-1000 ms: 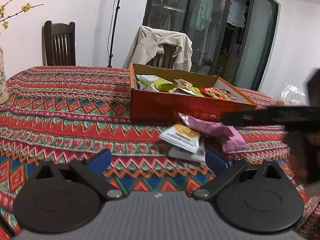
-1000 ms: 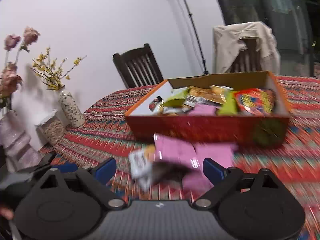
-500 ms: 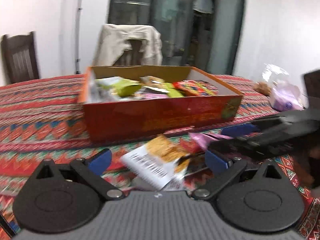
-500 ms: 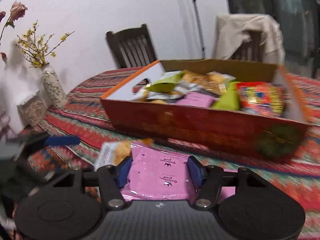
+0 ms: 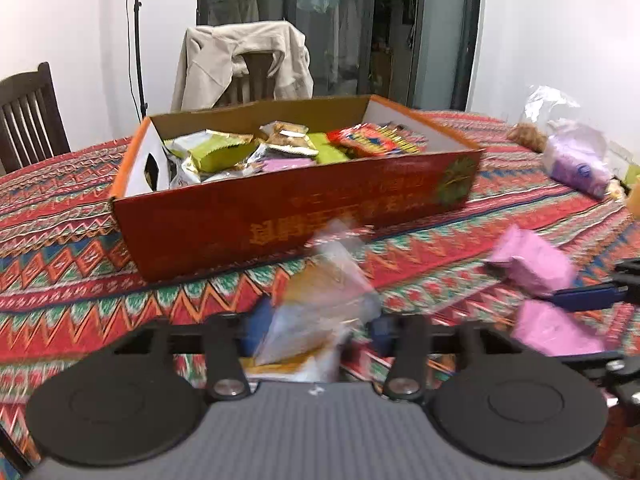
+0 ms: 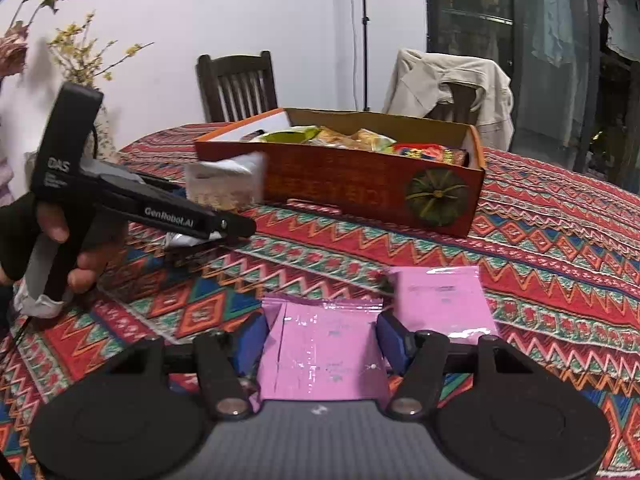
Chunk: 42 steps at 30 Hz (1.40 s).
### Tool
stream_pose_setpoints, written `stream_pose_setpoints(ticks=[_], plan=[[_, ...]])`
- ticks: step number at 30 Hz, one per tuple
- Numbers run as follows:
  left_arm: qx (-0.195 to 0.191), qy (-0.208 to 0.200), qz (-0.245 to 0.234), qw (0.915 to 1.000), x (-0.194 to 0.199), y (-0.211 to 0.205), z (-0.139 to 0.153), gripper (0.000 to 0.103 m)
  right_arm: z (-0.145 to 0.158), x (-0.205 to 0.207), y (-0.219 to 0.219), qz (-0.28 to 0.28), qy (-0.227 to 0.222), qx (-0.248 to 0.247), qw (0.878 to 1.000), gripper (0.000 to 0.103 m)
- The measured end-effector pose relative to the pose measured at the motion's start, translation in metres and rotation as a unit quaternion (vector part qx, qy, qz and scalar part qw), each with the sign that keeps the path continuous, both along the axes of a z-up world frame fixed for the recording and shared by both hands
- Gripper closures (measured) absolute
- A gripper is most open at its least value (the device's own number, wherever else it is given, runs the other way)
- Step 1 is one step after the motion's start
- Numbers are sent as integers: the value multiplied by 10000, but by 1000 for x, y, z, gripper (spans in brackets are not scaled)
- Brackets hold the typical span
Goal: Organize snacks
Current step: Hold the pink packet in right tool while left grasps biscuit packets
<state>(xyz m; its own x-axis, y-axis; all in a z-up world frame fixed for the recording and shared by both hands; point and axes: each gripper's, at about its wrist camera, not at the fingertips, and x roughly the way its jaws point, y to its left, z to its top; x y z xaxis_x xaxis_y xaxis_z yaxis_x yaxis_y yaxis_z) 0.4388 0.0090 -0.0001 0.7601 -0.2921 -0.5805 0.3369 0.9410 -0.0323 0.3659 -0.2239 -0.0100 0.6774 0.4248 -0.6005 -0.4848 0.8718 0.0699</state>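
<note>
An orange-red cardboard box (image 5: 280, 216) (image 6: 340, 184) with several snack packets inside stands on the patterned tablecloth. My left gripper (image 5: 320, 328) has a white and orange snack packet (image 5: 320, 300) between its blue pads. Its jaws are closing on the packet. In the right wrist view this packet (image 6: 224, 184) hangs tilted in front of the box's left end. My right gripper (image 6: 322, 336) grips a pink snack packet (image 6: 324, 352) by both sides, and its jaws are opening a little. A second pink packet (image 6: 440, 300) lies flat on the cloth just to the right.
A chair draped with a beige jacket (image 5: 244, 64) stands behind the box, and a dark wooden chair (image 6: 236, 84) is further left. Vases of dried flowers (image 6: 76, 56) stand at the table's left. Plastic bags (image 5: 572, 160) lie at the right. A gloved hand (image 6: 24, 236) holds the left gripper.
The left jaws have closed from wide open onto the white packet and raised it. The right jaws closed on the pink packet and pulled back from the box.
</note>
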Motion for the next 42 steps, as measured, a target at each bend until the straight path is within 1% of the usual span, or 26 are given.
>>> stream_pose_setpoints(ticks=[2,3,5,7,9,10,11,12,13,15,17,20,21,23,24,28,30,32,34,35,38,40,41,42], plan=[[-232,-19,35,9997,-22,-2,4,63,2,-5,4,190,33,221,9996,41],[-264,14,-10,9996,-34,-7,3,65,3,-7,6,276,38,306,9991,42],[-188,46,42,9998,-56,-15,0,66,2,-10,9,284,4,285,9992,43],[-242,80,30,9997,-78,-20,-3,66,-1,-12,11,185,-24,139,9997,40],[-408,90,73,9991,-95,-21,-3,60,-3,-13,9,137,18,109,9998,37],[-476,85,44,9988,-101,-22,-2,54,-4,-14,8,114,39,107,9999,37],[-524,59,15,9986,-104,-22,0,45,-5,-15,7,103,47,105,9999,36],[-534,34,21,9986,-105,-23,2,40,-6,-16,7,92,66,94,9999,35],[-515,26,62,9986,-102,-24,4,30,-7,-16,6,77,99,73,9999,35],[-496,20,118,9987,-91,-29,5,29,-9,-18,6,49,153,39,9999,35],[-538,27,98,9985,-76,-37,4,30,-10,-21,5,9,114,13,9999,36],[-505,257,124,9983,-49,-53,-5,31,-10,-22,-1,-210,114,97,9997,38],[-358,313,218,9986,-42,-58,-9,31,-9,-23,-5,-296,115,134,9994,40],[0,135,428,9990,-36,-65,-13,31,-9,-24,-12,-421,121,145,9989,40],[79,102,492,9987,-35,-65,-14,31,-9,-25,-15,-471,123,135,9987,40],[-17,86,585,9982,-29,-61,-17,30,-10,-26,-28,-568,161,221,9980,39],[-60,68,735,9973,-22,-59,-17,30,-10,-22,-28,-567,154,282,9979,39],[-191,91,772,9968,-14,-57,-16,30,-10,-16,-24,-534,127,249,9982,38],[-368,197,804,9959,-5,-53,-17,34,-11,-9,-21,-521,124,221,9983,38],[-393,221,801,9958,-4,-53,-17,39,-11,-7,-19,-521,127,212,9983,39],[-253,226,641,9974,-16,-58,-13,43,-10,-7,-17,-499,137,196,9985,42],[-183,196,529,9982,-34,-62,-13,44,-10,-14,-18,-445,145,224,9987,43],[-196,185,502,9984,-45,-63,-13,50,-10,-19,-20,-435,153,247,9986,44],[-253,165,474,9984,-58,-63,-12,63,-10,-24,-22,-435,153,256,9986,44]])
